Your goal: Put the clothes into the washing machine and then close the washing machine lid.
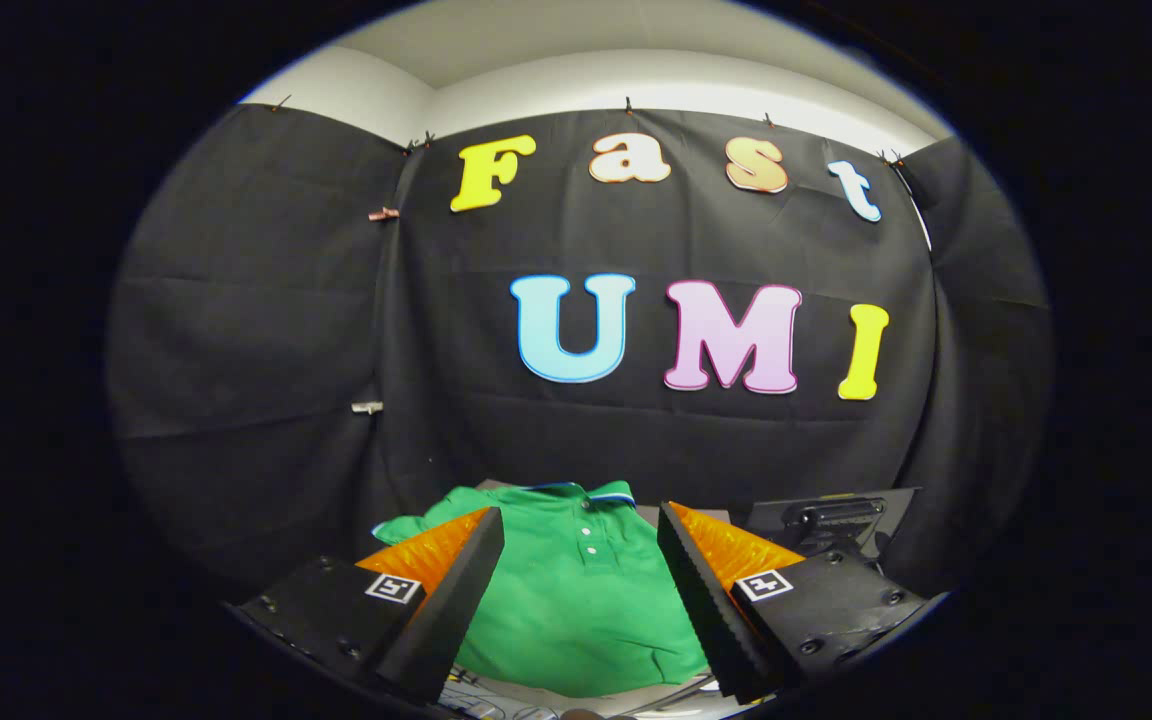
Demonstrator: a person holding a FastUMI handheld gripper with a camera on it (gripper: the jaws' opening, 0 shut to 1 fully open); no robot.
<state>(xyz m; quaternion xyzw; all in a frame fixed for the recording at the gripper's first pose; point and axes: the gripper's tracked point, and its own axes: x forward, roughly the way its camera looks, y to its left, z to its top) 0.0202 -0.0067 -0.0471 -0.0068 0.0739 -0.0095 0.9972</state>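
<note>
Hovering hand-held gripper (581,560), fingers apart, above shirt (576,600)

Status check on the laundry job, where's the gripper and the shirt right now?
Hand-held gripper open, holding nothing. Green polo shirt lying flat ahead, seen between the fingers, not yet grasped. Dark handled object beyond the right finger; nothing blocking the shirt.

Shirt (576,610) lies flat below and ahead of the gripper (581,545), seen through its parted fingers. Right of shirt: handled lid (831,515), probably the washer's. Booth wall (266,330) behind shirt.
</note>
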